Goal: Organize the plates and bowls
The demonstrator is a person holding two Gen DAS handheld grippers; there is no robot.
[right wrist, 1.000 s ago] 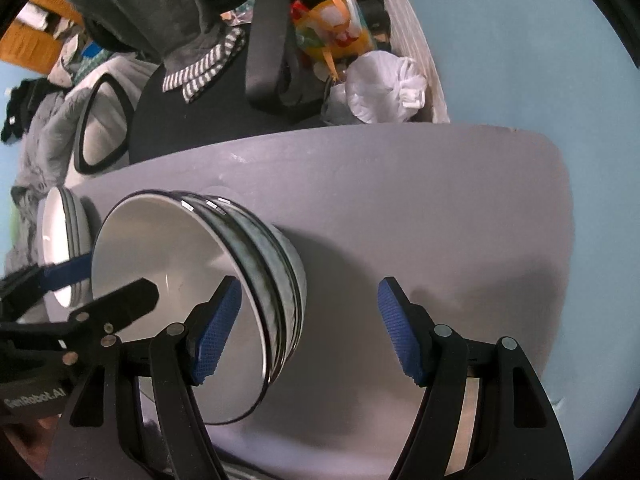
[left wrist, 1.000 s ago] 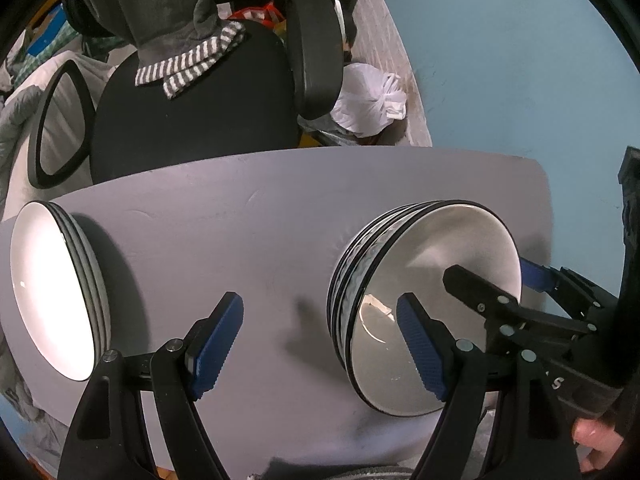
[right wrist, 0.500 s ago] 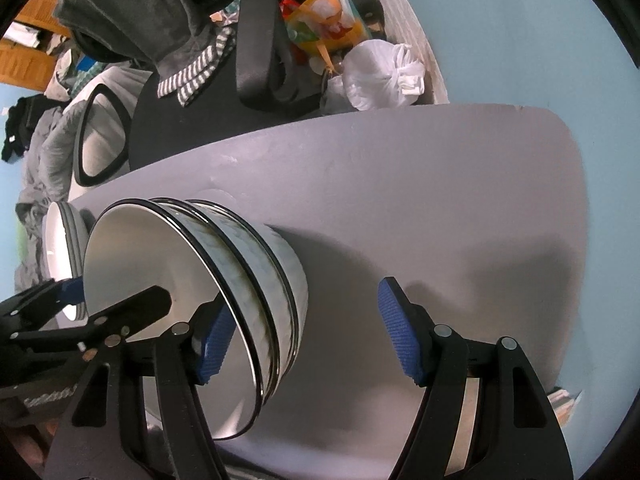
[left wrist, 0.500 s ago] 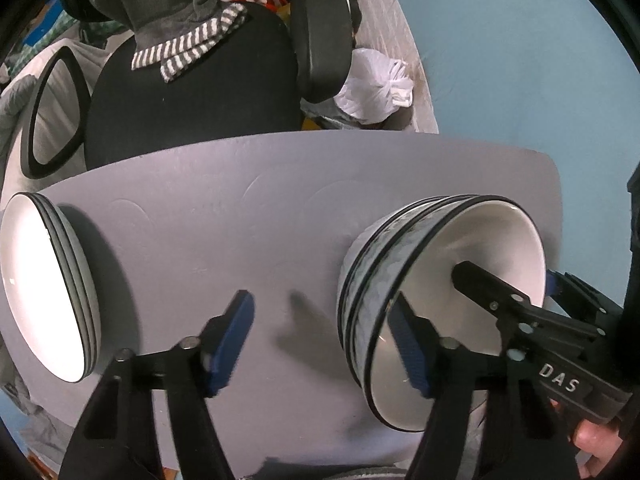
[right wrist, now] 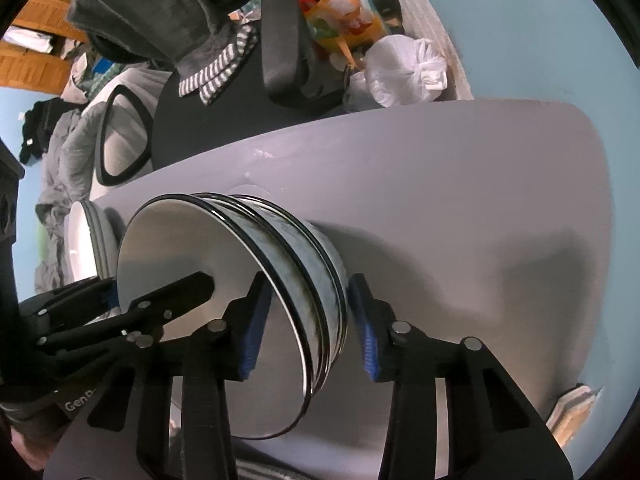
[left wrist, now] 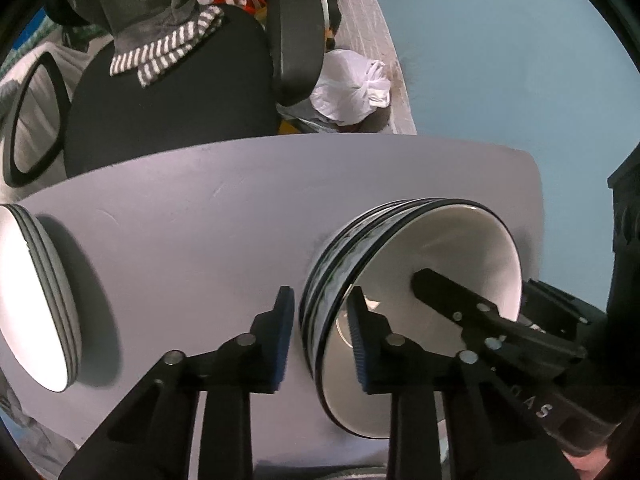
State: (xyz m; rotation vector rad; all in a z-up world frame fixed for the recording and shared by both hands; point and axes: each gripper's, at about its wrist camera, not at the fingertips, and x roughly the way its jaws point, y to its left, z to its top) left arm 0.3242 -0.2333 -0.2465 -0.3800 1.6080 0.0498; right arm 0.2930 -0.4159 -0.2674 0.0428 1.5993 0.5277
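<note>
A stack of three white bowls [left wrist: 440, 256] with dark rims and patterned sides stands on the grey table [left wrist: 200, 220]. My left gripper [left wrist: 320, 338] straddles the stack's left wall, one pad inside the top bowl and one outside. Its jaws are closing and the pads sit against the wall. My right gripper [right wrist: 308, 324] straddles the opposite wall of the bowls [right wrist: 180, 248]. Its jaws are also closing, and a thin gap shows at the outer pad. Each view shows the other gripper's finger [left wrist: 448, 296] [right wrist: 180, 288] inside the bowl. A stack of white plates [left wrist: 28, 300] [right wrist: 80, 240] lies at the table's left.
A black office chair [left wrist: 168, 112] with a striped cloth stands behind the table's far edge. A white plastic bag [left wrist: 352, 88] and clutter lie on the floor beyond. A blue wall [left wrist: 500, 60] runs along the right. A hand [left wrist: 588, 460] shows at the bottom right.
Both grippers' jaws have narrowed from wide apart to close around the bowl stack's opposite walls. The left gripper shifted right over the rim. The bowls and plates have stayed put.
</note>
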